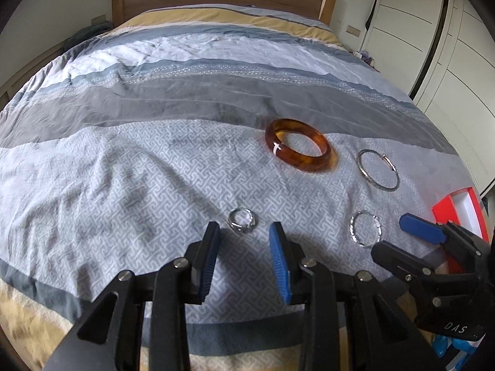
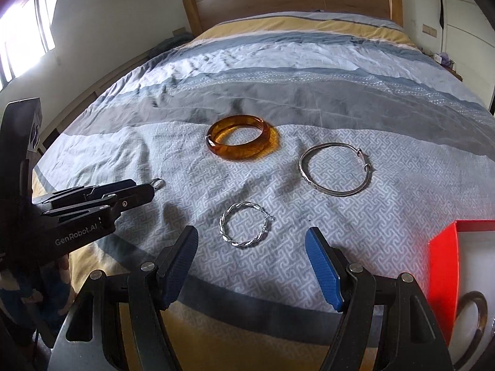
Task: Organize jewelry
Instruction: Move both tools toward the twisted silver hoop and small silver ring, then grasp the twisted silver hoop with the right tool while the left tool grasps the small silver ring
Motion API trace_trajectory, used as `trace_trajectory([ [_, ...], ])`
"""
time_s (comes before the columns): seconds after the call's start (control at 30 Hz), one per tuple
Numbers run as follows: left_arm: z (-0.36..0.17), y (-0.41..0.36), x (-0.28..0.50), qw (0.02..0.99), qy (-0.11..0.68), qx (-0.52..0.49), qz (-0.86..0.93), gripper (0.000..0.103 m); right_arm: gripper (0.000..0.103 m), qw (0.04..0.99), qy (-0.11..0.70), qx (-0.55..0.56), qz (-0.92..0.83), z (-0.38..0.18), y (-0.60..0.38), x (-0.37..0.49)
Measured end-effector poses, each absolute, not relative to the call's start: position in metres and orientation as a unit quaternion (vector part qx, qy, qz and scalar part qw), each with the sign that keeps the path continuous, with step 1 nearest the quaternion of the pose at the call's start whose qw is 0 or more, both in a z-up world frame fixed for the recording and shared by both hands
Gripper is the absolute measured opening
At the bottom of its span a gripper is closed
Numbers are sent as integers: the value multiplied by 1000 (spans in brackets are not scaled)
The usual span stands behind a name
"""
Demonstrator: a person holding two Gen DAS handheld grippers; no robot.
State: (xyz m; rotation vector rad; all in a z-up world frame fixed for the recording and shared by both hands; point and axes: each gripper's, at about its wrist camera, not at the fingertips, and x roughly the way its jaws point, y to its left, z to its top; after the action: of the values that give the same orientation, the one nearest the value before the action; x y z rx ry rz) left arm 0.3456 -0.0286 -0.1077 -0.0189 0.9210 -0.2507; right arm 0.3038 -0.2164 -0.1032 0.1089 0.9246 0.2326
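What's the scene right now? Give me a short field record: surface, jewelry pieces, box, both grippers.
surface: striped bedspread
amber bangle: farthest piece, lying flat
plain silver bangle: right of the amber one
twisted silver bangle: just ahead of the right gripper
small silver ring: just ahead of the left gripper
red box: far right, open, a ring-shaped piece inside
left gripper: open, empty
right gripper: open wider, empty

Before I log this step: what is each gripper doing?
Left gripper: open, holding nothing, small silver ring just ahead.
Right gripper: open, holding nothing, above twisted silver bangle.
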Motion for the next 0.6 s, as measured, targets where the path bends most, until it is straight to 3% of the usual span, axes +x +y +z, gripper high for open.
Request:
trace_trajectory([
  [0.37, -128, -30, 356, 891, 436, -16, -126, 30, 70, 888, 440, 51, 122, -124, -214, 316],
  [0.53, -131, -34, 354, 896, 427, -5, -119, 27, 59, 891, 437, 27, 120, -133, -207, 318],
  [0.6, -131, -34, 354, 897, 426, -5, -119, 25, 49, 892, 436, 20, 117, -134, -206, 318],
])
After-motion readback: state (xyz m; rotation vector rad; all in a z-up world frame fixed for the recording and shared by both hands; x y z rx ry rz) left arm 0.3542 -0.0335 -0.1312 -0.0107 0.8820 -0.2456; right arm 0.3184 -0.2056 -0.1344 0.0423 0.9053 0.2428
